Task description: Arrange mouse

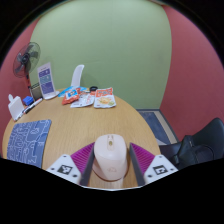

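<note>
A pale pink-white mouse (111,157) lies lengthwise between my gripper's (111,148) two fingers, low over the round wooden table (100,122). Its nose reaches a little past the fingertips. Both purple pads press on its sides, so the gripper is shut on the mouse. I cannot tell whether the mouse rests on the table or is lifted just off it. A blue patterned mat (28,138) lies on the table to the left of the fingers.
At the table's far side stand two upright cards or boxes (46,78) (77,78), some snack packets (104,98) and a small white object (15,105). A fan (27,55) stands behind them. A black chair (200,146) is at the right, by the table's edge.
</note>
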### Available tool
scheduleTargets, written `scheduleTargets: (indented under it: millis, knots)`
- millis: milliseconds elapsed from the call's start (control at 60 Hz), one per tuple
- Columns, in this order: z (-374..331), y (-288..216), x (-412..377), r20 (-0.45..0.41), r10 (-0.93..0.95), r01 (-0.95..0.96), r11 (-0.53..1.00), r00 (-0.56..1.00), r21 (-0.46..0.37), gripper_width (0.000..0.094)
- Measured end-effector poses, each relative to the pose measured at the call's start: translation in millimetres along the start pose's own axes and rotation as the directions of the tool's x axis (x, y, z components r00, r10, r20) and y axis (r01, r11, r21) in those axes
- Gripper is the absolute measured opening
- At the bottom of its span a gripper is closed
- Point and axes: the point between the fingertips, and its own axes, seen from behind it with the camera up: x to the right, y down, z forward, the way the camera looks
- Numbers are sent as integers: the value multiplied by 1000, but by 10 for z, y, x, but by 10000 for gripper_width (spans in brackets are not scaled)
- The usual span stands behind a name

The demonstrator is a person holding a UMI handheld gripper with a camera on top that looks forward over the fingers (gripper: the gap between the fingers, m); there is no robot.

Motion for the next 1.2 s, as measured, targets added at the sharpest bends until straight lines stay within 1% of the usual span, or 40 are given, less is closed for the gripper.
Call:
scheduleTargets:
  millis: [33, 83, 150, 200, 217, 233, 283, 367, 417, 483, 550, 583, 650, 717, 767, 783, 800, 867, 900, 933, 1000, 1033, 1100, 1200]
  knots:
    - [10, -10, -49, 14, -10, 10, 1000, 1000, 4, 528]
    - [6, -13, -39, -5, -23, 23, 1000, 1000, 12, 517]
    - [1, -18, -37, -22, -17, 17, 1000, 1000, 14, 475]
    - [-2, -12, -35, -31, 5, -5, 1000, 1000, -3, 439]
    - [-7, -14, -31, -35, 10, -10, 1000, 999, -9, 441]
    - [-15, -14, -28, -41, 12, -13, 1000, 999, -15, 416]
    - [-55, -21, 6, -67, 16, -18, 999, 998, -29, 395]
    - [-224, -176, 117, -131, 37, -38, 999, 991, -8, 394]
    - [-402, -417, 201, -174, 54, -48, 998, 983, 35, 395]
    - [-754, -870, 222, -214, 88, -62, 990, 973, 127, 396]
    - [-1159, -1430, 58, -220, 108, -56, 971, 970, 232, 397]
    - [-1365, -1751, -70, -211, 107, -44, 958, 972, 282, 394]
    - [-1756, -2176, -509, -183, 99, -24, 927, 978, 374, 396]
    - [-1918, -2343, -1083, -130, 78, -18, 911, 988, 411, 392]
    - [-1883, -2243, -1572, -76, 65, -29, 914, 995, 404, 391]
    - [-1834, -2272, -1706, -58, 61, -34, 920, 996, 391, 391]
    - [-1772, -2187, -1861, -39, 57, -38, 926, 998, 375, 392]
    - [-1469, -1690, -2406, 26, 44, -50, 960, 999, 277, 391]
    - [-1289, -1266, -2687, 61, 52, -64, 971, 997, 230, 392]
    - [-1105, -1063, -2881, 85, 47, -62, 982, 995, 176, 392]
    - [-830, -547, -3126, 98, 33, -41, 996, 995, 81, 393]
    - [-729, -342, -3208, 101, 20, -25, 999, 995, 48, 402]
    - [-613, -41, -3331, 100, 4, -5, 1000, 995, 10, 430]
    - [-528, 192, -3378, 96, -8, 11, 999, 995, -34, 505]
